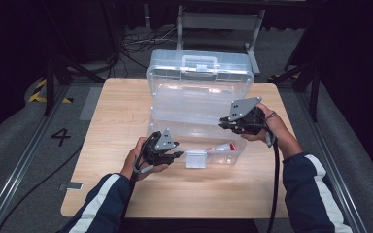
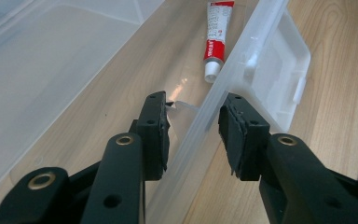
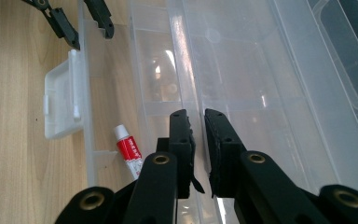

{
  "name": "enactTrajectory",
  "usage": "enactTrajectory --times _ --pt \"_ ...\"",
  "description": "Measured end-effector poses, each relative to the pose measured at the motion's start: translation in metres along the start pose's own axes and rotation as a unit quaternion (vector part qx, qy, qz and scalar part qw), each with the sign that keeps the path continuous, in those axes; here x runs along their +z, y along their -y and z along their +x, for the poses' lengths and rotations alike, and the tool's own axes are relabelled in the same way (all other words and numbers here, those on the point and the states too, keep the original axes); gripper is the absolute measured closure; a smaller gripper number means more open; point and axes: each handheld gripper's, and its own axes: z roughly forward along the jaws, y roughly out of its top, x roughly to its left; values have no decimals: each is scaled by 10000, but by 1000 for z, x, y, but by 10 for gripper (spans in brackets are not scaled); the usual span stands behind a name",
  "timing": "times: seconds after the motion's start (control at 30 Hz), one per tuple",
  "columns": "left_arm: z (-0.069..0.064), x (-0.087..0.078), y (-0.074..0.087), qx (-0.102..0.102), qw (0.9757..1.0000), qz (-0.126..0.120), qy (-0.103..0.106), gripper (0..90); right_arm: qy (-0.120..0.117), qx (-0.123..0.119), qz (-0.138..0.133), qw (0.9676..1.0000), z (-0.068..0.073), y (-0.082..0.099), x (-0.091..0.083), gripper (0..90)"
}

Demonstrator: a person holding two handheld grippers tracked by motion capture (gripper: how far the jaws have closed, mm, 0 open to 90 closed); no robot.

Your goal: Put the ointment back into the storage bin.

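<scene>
Though lettering unreadable, red-white tube (image 2: 216,36) in box (image 2: 223,88)

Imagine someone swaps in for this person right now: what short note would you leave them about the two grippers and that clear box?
Left gripper: jaws astride the front wall of the clear plastic box, one inside, one outside, not pressing on it.
Right gripper: jaws nearly together on the thin edge of the inner tray; looks like a grip.
Things: box on the wooden table, lid standing open at the back, front latch hanging loose. A red and white tube lies on the box floor.
Done: box open, tube inside.
Left: probably settle or swing the tray, then close and latch the lid.
</scene>
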Motion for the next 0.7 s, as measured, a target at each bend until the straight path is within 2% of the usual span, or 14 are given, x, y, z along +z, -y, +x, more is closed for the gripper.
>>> enactTrajectory --times 0.17,0.33,0.5,0.7 --pt "1 -7 1 50 10000 69 -47 639 24 48 -72 10000 0 2 0 816" --pt "5 -14 7 -77 9999 90 -42 629 3 130 -145 9998 0 4 0 813" --pt "13 -33 14 -243 9996 -108 -65 626 19 196 -190 9996 2 7 -1 806" --pt "19 -53 18 -342 9988 -324 -130 641 31 270 -268 9993 3 10 0 804"
